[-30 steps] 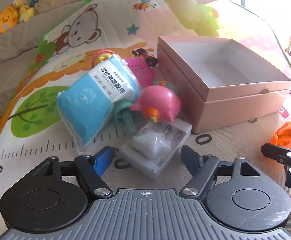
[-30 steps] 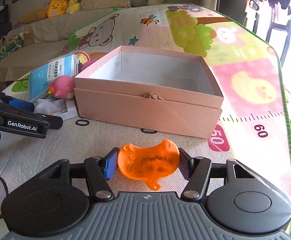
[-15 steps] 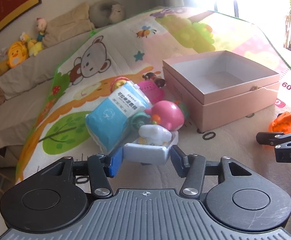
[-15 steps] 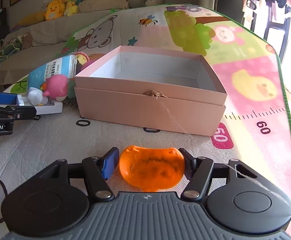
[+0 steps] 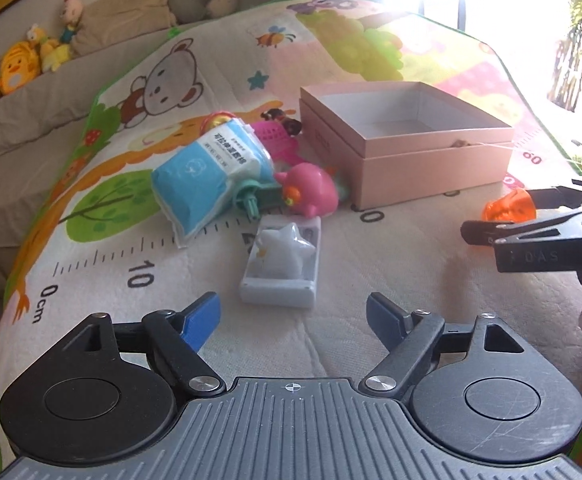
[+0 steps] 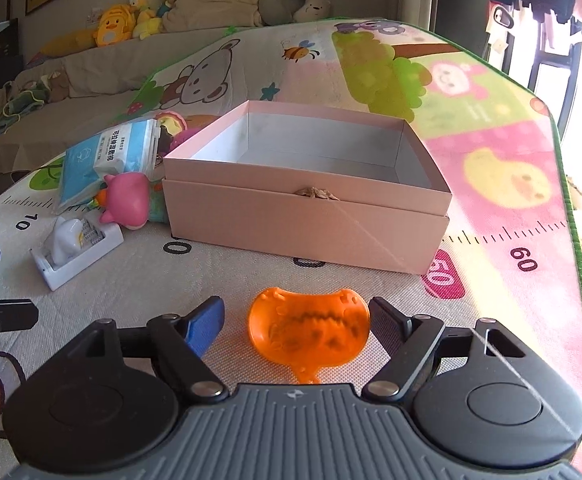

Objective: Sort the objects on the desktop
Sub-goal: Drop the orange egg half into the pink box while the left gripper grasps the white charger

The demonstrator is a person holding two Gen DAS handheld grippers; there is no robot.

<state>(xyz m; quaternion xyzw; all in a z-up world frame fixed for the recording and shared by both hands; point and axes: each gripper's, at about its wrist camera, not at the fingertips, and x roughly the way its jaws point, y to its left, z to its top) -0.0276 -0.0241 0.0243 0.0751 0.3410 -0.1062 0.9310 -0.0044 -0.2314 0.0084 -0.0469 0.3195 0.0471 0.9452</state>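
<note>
My left gripper (image 5: 293,310) is open and empty, just short of a white battery charger (image 5: 281,266) with a white star toy (image 5: 283,250) lying in it. My right gripper (image 6: 297,316) is open around an orange toy piece (image 6: 311,332) that lies on the mat between the jaws, apart from the left finger and close to the right one. The open pink box (image 6: 303,196) stands behind it, empty inside. The right gripper (image 5: 531,216) and the orange piece (image 5: 509,210) also show at the right of the left wrist view.
A blue cotton pack (image 5: 207,172), a pink pig toy (image 5: 311,194), a green toy (image 5: 257,196) and a pink basket toy (image 5: 277,136) lie in a pile left of the box (image 5: 403,148). The play mat (image 6: 491,184) ends at a green edge on the right.
My left gripper has let go of the charger, opened wide and pulled back from it. My right gripper has opened and the orange piece now lies on the mat.
</note>
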